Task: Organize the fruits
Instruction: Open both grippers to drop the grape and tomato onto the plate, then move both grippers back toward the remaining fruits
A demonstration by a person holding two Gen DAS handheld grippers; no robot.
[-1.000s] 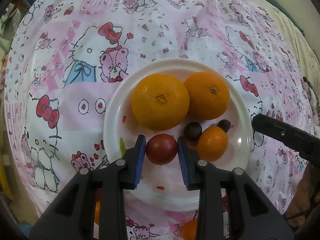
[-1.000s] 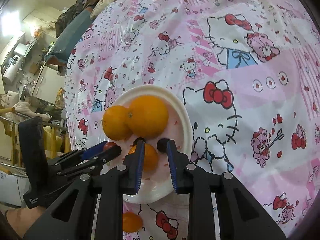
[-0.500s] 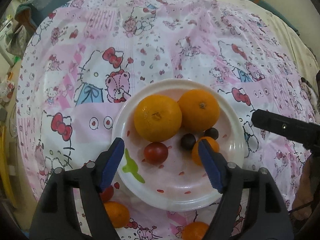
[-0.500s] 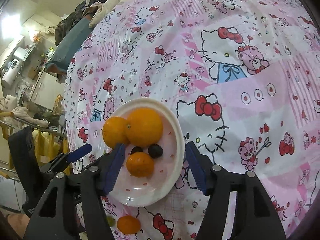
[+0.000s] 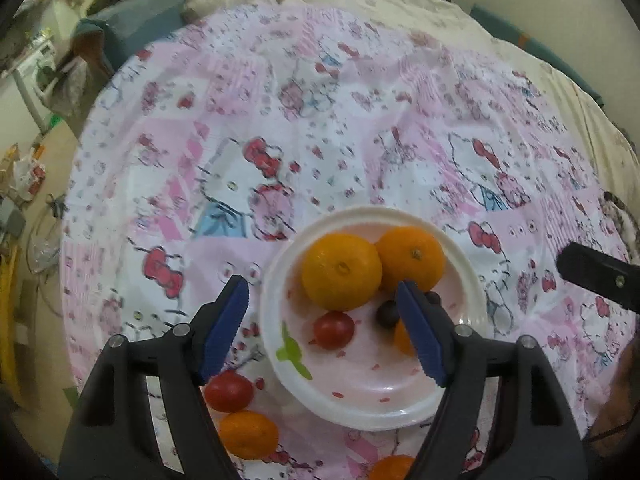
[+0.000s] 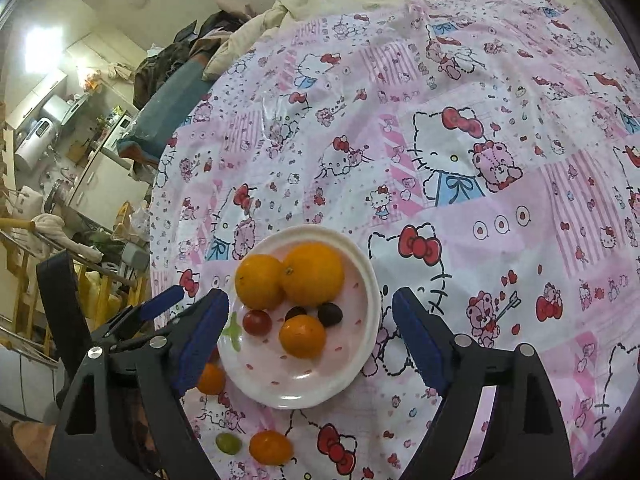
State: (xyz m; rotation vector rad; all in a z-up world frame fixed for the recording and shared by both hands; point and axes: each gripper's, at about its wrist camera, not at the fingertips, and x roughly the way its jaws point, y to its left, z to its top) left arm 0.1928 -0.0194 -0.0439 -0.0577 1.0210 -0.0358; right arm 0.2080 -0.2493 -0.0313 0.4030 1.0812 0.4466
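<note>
A white plate [image 5: 472, 364] [image 6: 360, 364] holds two large oranges [image 5: 341, 269] [image 6: 313, 274], a small orange [image 6: 302, 336], a red tomato [image 5: 333, 329] [image 6: 257, 322] and two dark grapes [image 6: 330, 314]. My left gripper [image 5: 324, 330] is open and empty, raised above the plate's near left part. My right gripper [image 6: 310, 342] is open and empty, raised above the plate. Loose on the cloth near the plate lie a red tomato [image 5: 229, 391], small oranges [image 5: 248, 434] [image 6: 270, 446] and a green grape [image 6: 228, 443].
The table wears a pink Hello Kitty cloth [image 5: 320, 140] [image 6: 480, 160]. The right gripper's finger [image 5: 600, 276] shows at the right edge of the left view. Room clutter and furniture [image 6: 60, 140] lie beyond the table's left edge.
My left gripper opened, let go of the red tomato on the plate, and drew back upward. My right gripper also opened wide and drew back from the plate.
</note>
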